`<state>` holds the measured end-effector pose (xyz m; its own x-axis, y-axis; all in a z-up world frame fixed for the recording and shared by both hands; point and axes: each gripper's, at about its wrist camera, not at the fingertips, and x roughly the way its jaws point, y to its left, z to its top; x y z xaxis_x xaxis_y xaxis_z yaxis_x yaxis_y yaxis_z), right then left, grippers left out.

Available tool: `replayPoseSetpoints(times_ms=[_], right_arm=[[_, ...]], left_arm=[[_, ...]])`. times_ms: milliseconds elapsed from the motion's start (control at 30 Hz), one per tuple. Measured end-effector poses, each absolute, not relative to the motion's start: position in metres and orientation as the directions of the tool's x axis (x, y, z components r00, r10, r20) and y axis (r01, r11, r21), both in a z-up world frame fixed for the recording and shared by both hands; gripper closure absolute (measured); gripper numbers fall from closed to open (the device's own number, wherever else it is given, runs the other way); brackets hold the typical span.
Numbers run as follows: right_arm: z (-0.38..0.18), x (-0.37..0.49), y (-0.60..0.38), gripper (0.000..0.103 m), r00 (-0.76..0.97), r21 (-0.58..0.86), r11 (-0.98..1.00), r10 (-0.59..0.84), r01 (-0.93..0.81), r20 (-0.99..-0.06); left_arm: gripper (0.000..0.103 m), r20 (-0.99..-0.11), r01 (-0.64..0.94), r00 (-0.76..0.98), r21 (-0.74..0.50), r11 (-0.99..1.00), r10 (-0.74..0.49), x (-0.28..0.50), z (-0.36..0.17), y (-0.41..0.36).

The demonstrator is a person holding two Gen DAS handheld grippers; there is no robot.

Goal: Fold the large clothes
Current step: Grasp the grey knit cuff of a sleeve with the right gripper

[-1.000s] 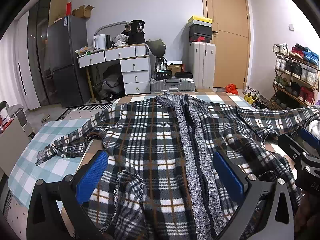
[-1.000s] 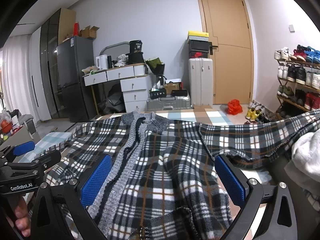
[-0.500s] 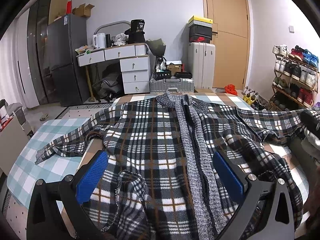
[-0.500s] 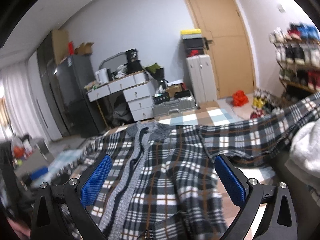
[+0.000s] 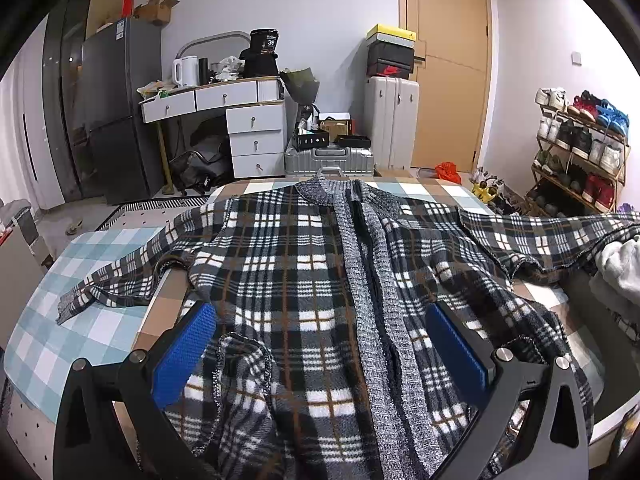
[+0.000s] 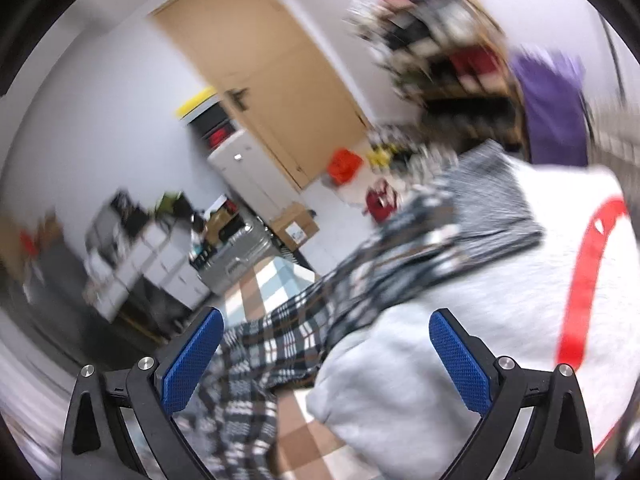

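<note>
Fleecy plaid cardigan (image 5: 304, 280) is spread face up on the checkered table (image 5: 80, 320) right under my left gripper (image 5: 320, 356); fingers on that one are spread wide with nothing between them, just hovering over the lower front panel; one sleeve lies out to the left on the blue checks, the other runs off to the right toward a pale grey garment (image 5: 620, 264) at the table edge. My right gripper (image 6: 326, 360) is also spread wide and pinching nothing; that view is tilted and badly smeared, but I can make out the plaid sleeve (image 6: 280, 340) running between the blue pads (image 6: 192, 356) and a light grey sweatshirt (image 6: 460, 320) with a red stripe just beside it. Further back: a silver suitcase (image 5: 328, 160) lying flat with small dark boxes on top, a white upright suitcase (image 5: 390, 120) carrying stacked shoe boxes (image 5: 390, 50), a white desk (image 5: 224, 108) with drawers all pushed in, and a shoe rack (image 5: 580, 152) packed with sneakers on the right.
</note>
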<state>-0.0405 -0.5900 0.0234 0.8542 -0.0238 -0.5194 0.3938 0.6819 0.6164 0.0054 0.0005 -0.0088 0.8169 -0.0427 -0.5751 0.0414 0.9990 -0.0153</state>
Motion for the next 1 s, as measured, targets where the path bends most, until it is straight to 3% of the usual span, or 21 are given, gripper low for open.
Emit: replayPoseSetpoints(times_ms=[167, 433, 500, 533, 600, 700, 1000], right_arm=[[-0.003, -0.027, -0.641, 0.000, 0.789, 0.711, 0.508, 0.096, 0.485, -0.607], [-0.002, 0.005, -0.665, 0.002, 0.749, 0.651, 0.510, 0.020, 0.562, -0.662], [0.003, 0.010, -0.664, 0.031, 0.714, 0.568, 0.558, -0.063, 0.605, -0.698], [0.007, 0.015, -0.662, 0.038, 0.681, 0.499, 0.594, -0.115, 0.631, -0.723], [0.007, 0.018, -0.659, 0.067, 0.658, 0.423, 0.645, -0.167, 0.636, -0.734], [0.005, 0.017, -0.659, 0.092, 0.640, 0.367, 0.656, -0.234, 0.659, -0.732], [0.076, 0.034, -0.589, 0.096, 0.781, 0.211, 0.832, -0.349, 0.512, -0.518]], left_arm=[[0.001, -0.585, 0.048, 0.810, -0.007, 0.999, -0.043, 0.006, -0.010, -0.001], [0.001, -0.596, 0.043, 0.802, -0.001, 0.999, -0.035, 0.009, -0.013, 0.003], [0.001, -0.596, 0.039, 0.802, 0.001, 0.999, -0.031, 0.010, -0.013, 0.004], [0.001, -0.596, 0.038, 0.802, 0.000, 0.999, -0.030, 0.010, -0.013, 0.005], [0.001, -0.598, 0.037, 0.801, -0.001, 0.999, -0.030, 0.010, -0.013, 0.006], [0.001, -0.602, 0.037, 0.798, -0.004, 0.999, -0.032, 0.011, -0.014, 0.006], [0.001, -0.596, -0.008, 0.803, 0.017, 1.000, 0.017, 0.013, -0.013, 0.013]])
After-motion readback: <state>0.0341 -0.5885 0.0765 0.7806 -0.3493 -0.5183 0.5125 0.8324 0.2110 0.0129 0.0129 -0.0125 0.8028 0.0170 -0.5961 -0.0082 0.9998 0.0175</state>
